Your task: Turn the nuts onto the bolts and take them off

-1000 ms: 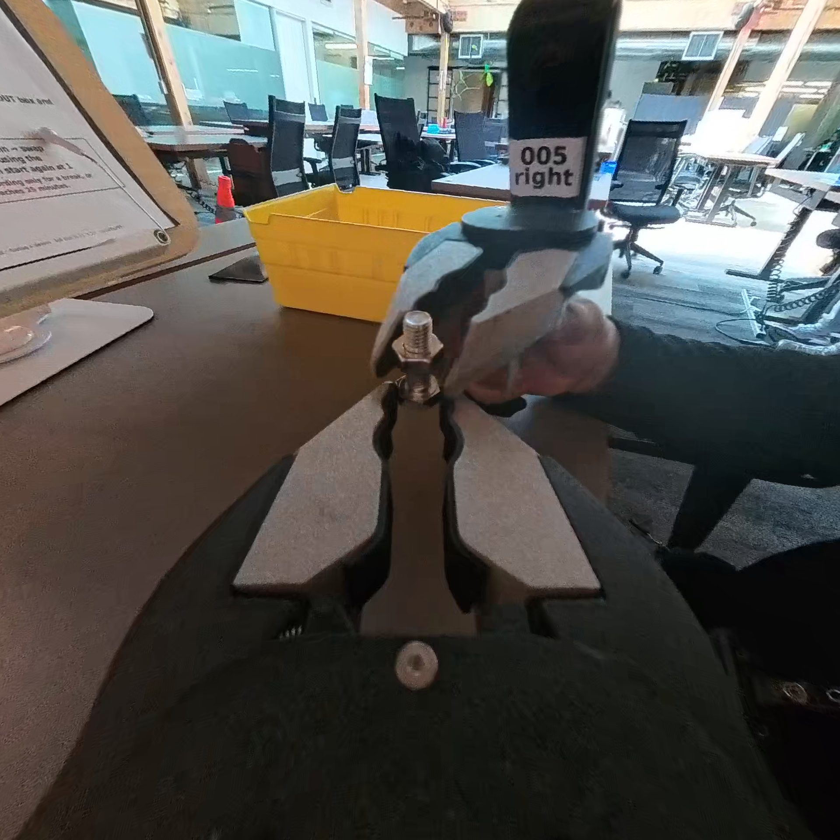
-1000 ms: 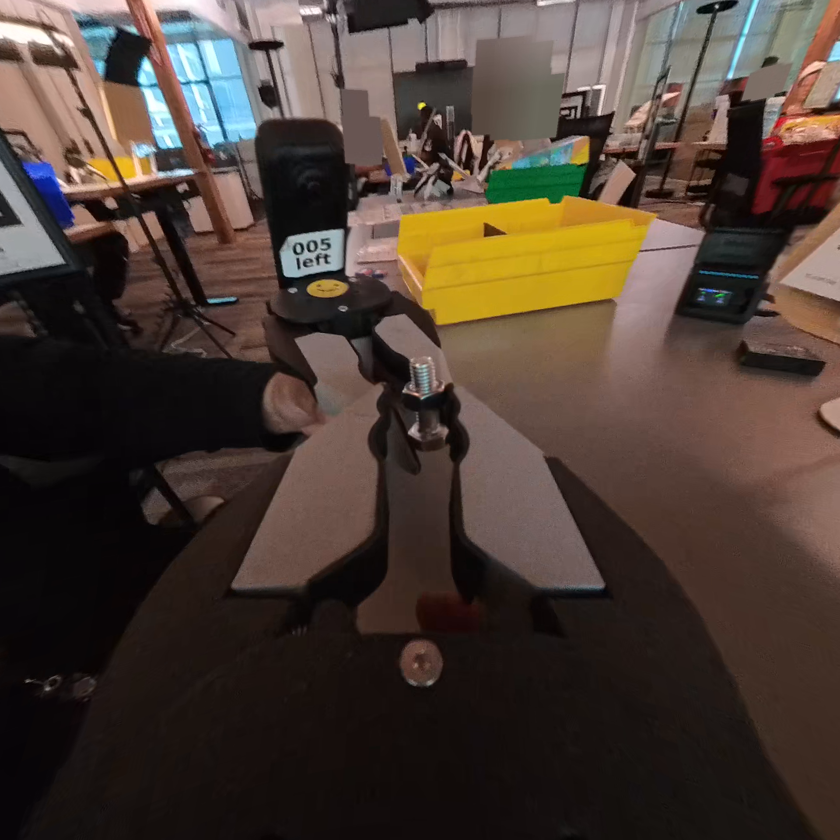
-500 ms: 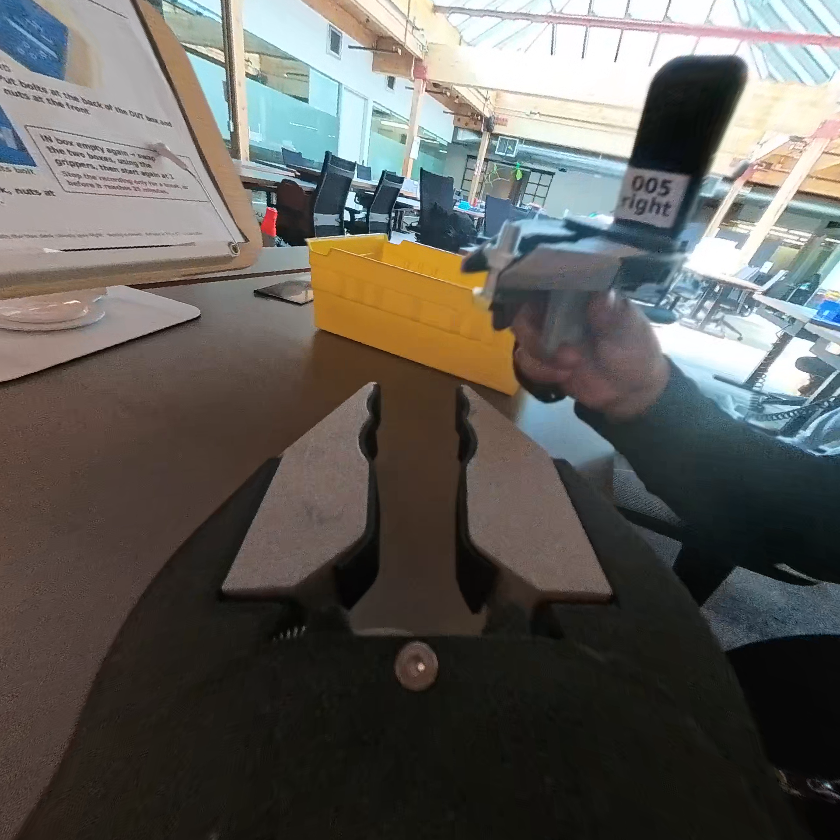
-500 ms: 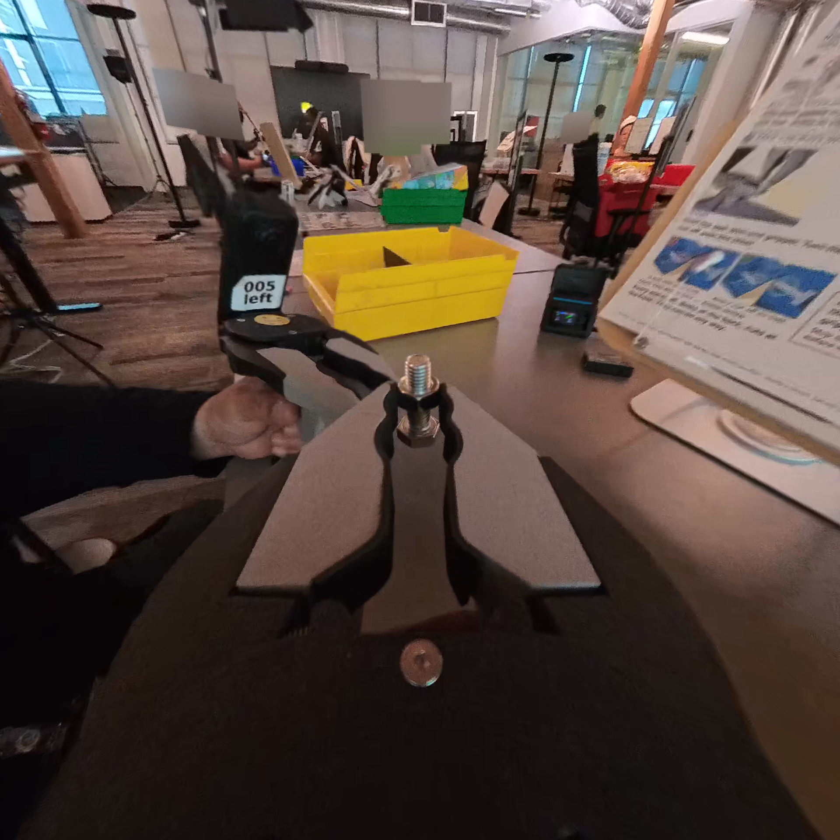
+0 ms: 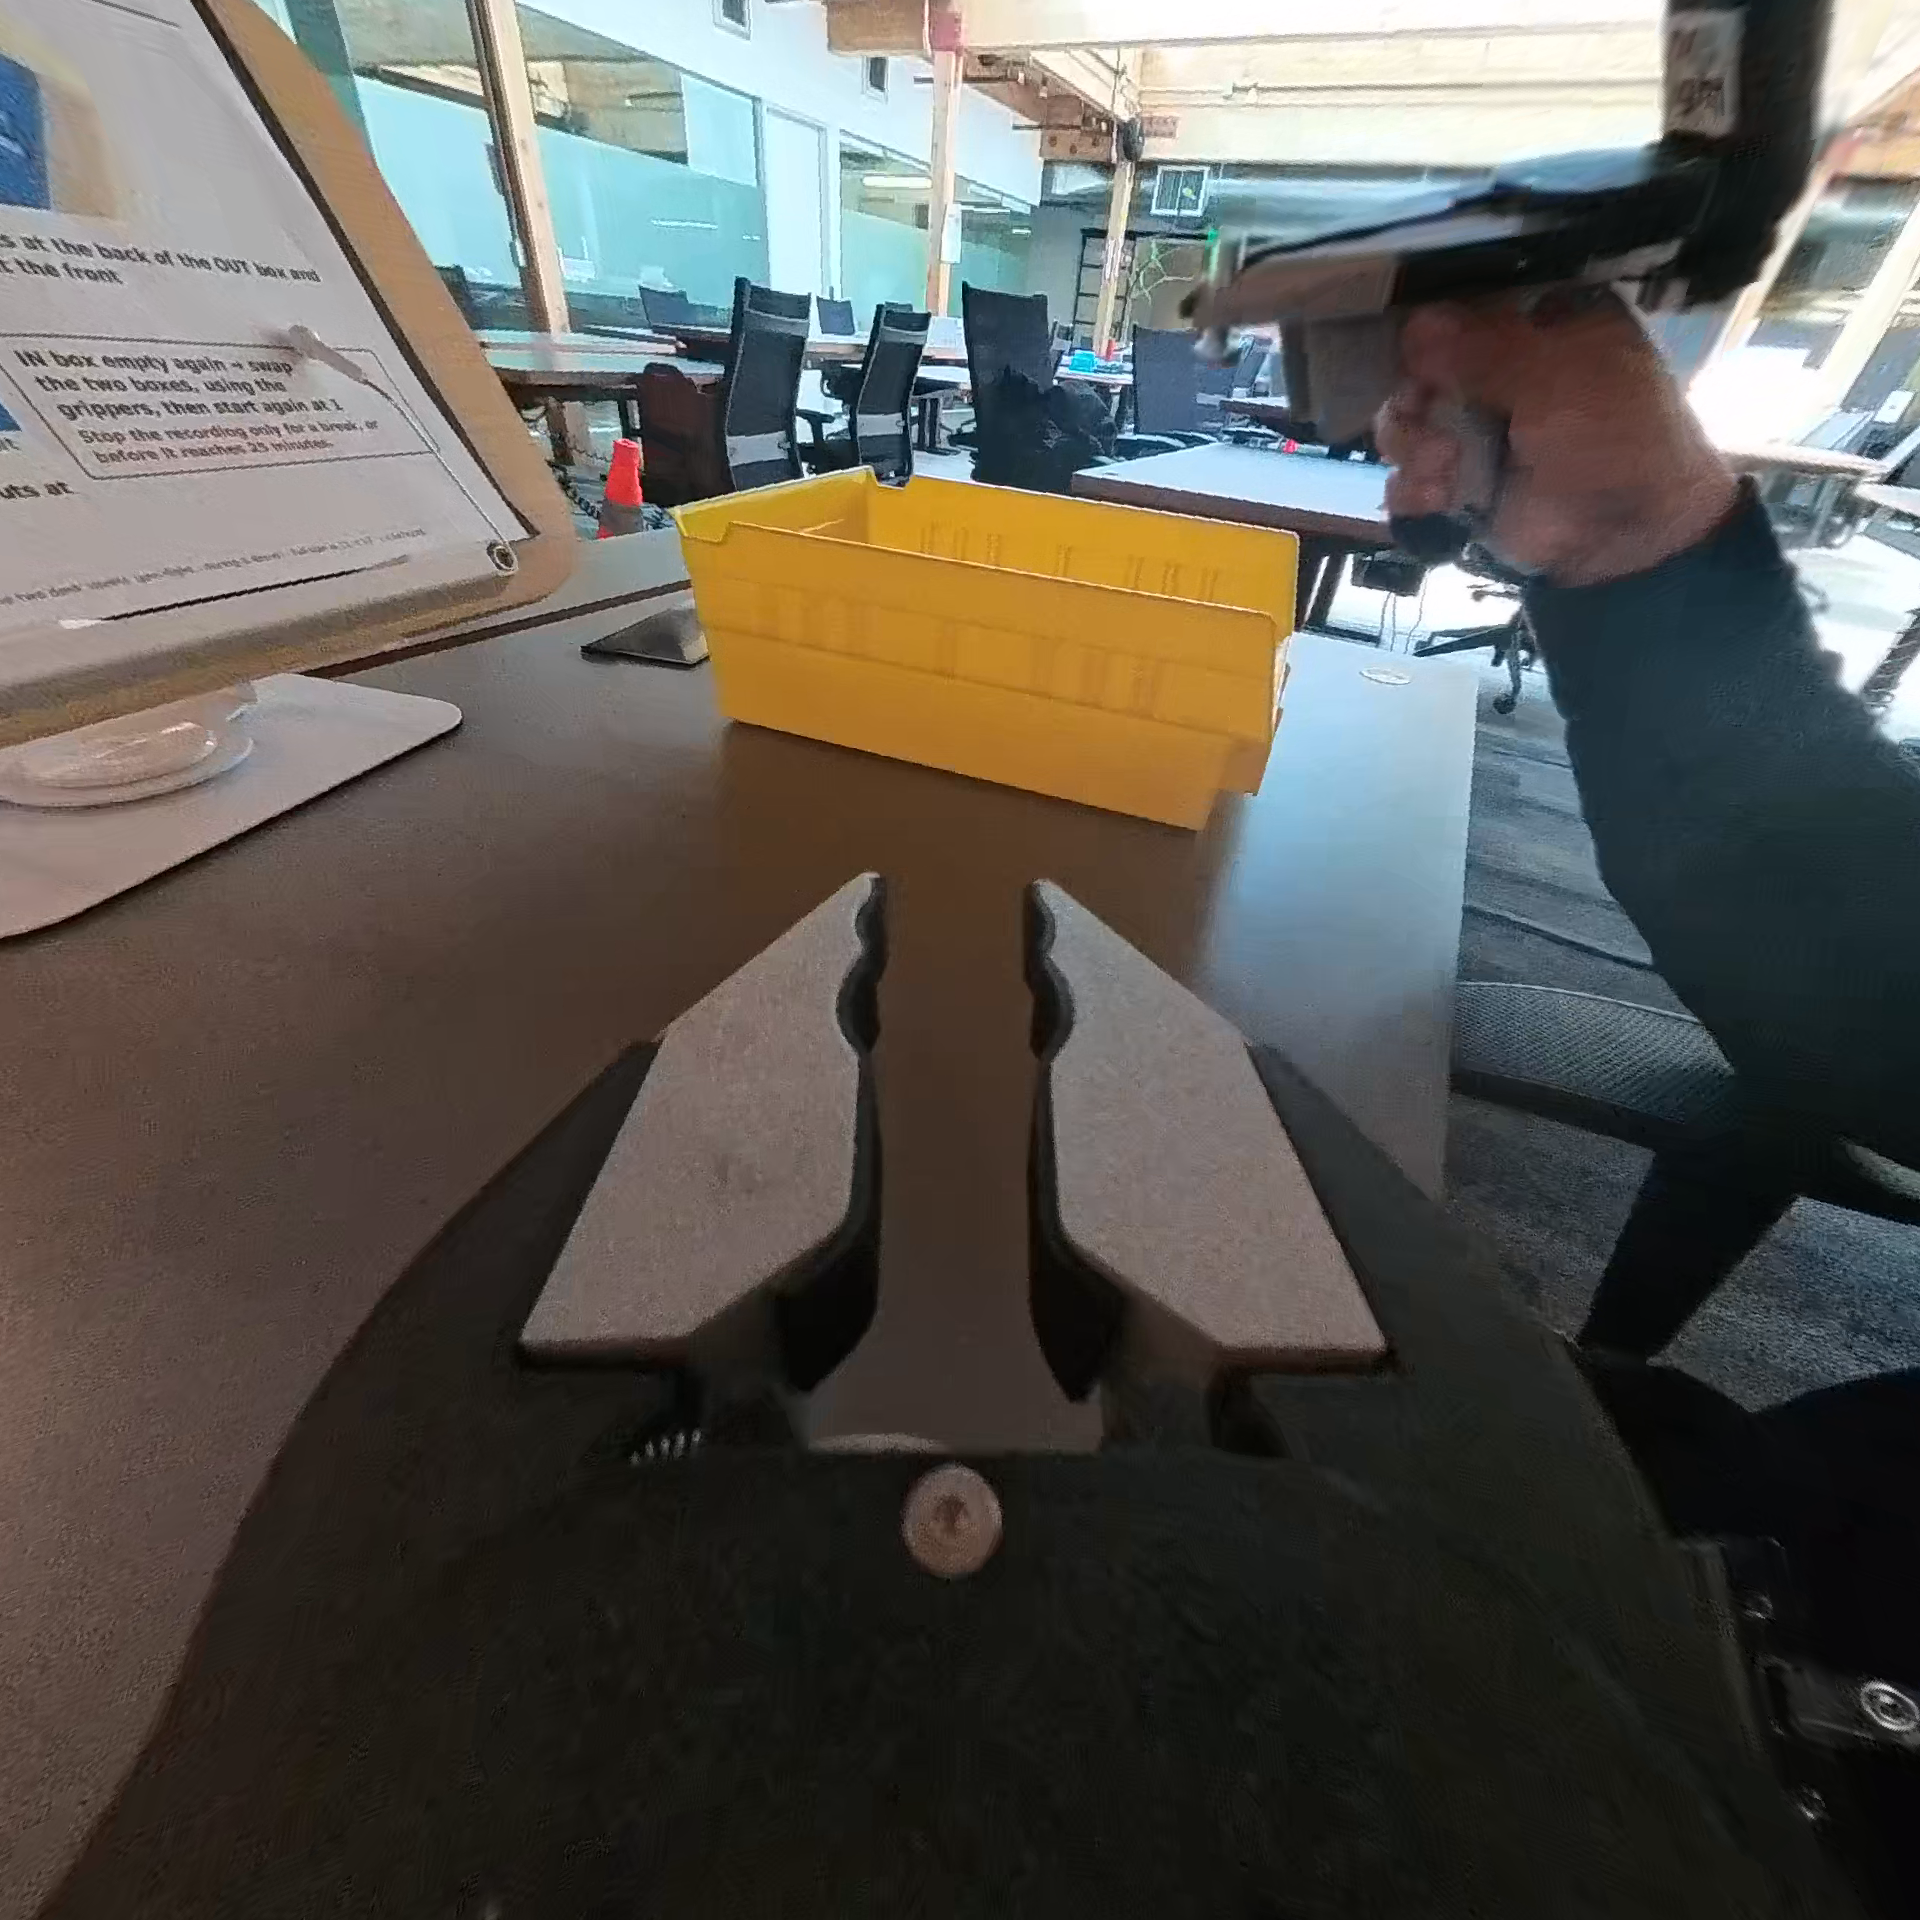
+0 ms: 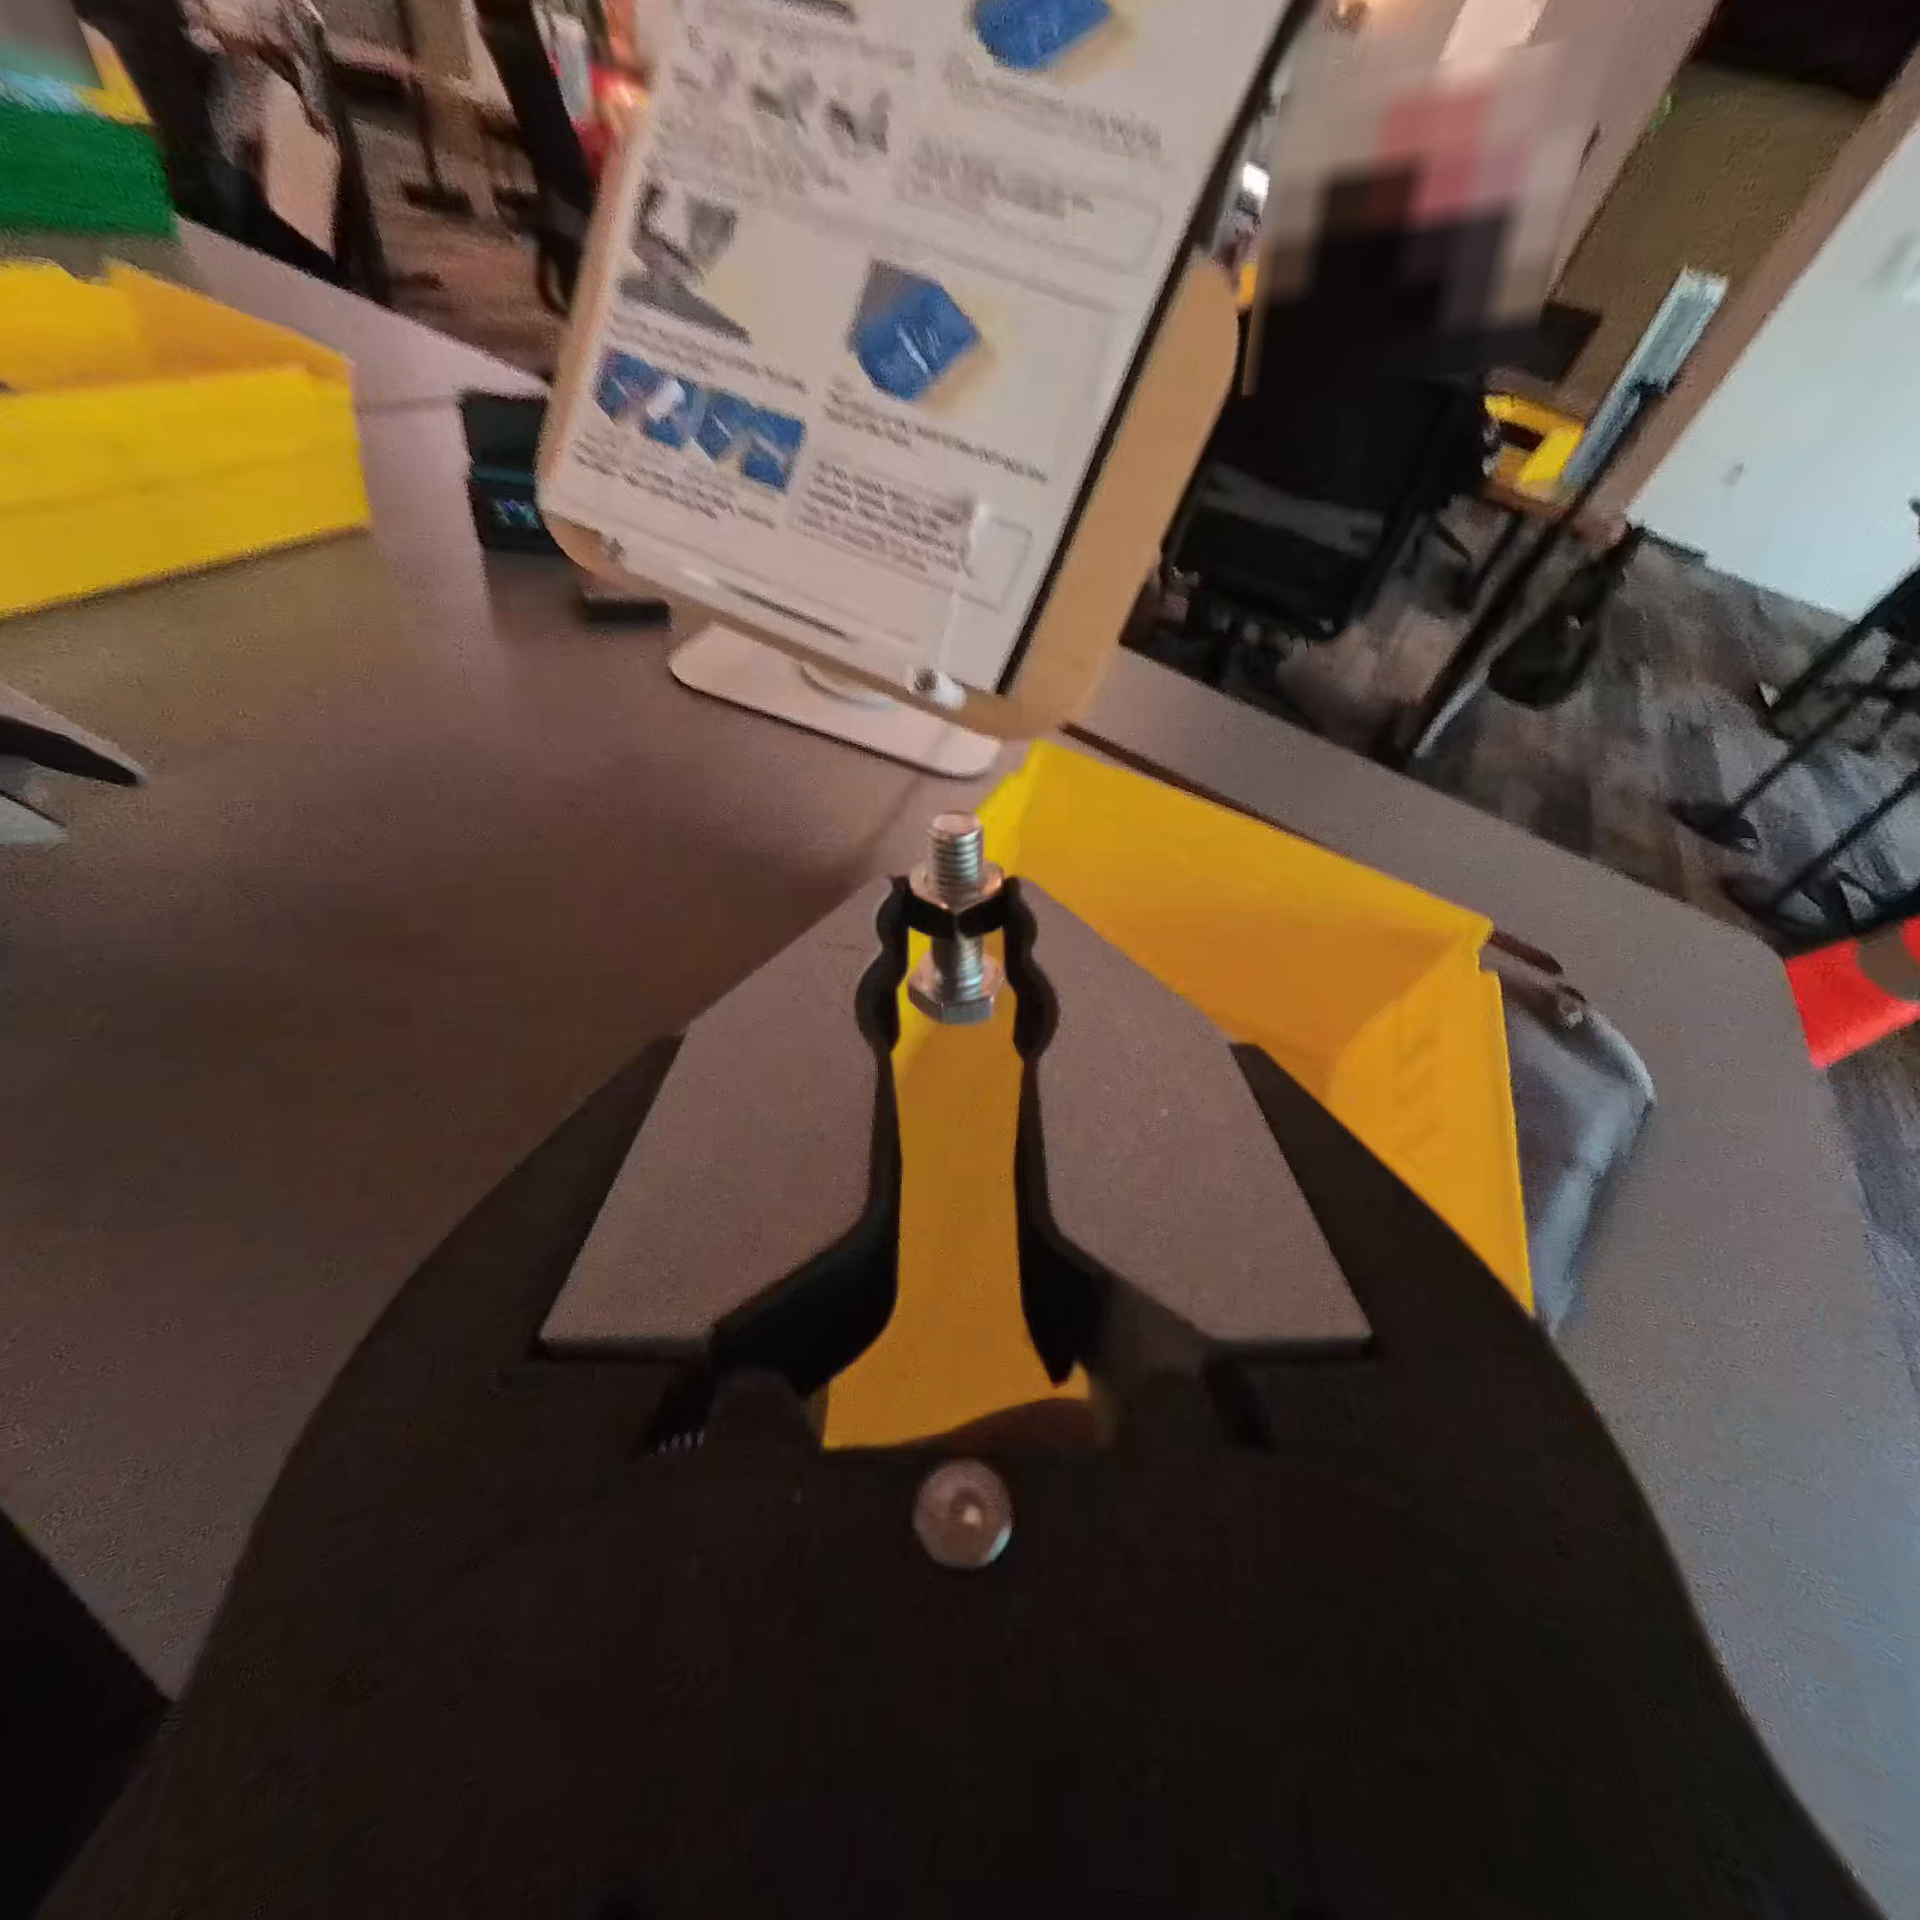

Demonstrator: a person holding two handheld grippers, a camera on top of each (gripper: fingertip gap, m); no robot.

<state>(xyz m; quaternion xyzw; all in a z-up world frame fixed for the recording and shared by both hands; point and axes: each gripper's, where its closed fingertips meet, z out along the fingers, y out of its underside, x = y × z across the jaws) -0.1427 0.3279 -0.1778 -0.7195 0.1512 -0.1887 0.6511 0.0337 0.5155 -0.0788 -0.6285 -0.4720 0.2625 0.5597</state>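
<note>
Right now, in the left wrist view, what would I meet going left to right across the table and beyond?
Instruction board on its stand → orange cone → yellow bin → hand holding the right gripper.

Yellow bin (image 5: pixel 997 665) on table (image 5: pixel 312 1039); instruction board (image 5: pixel 208 364).

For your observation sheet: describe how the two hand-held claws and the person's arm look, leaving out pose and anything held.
Each claw has two flat grey wedge-shaped fingers with black wavy inner edges, set in a broad black body with a silver screw at its centre: left claw, right claw. The right claw's black upright part carries a white label. The person's hand emerges from a dark long sleeve.
</note>
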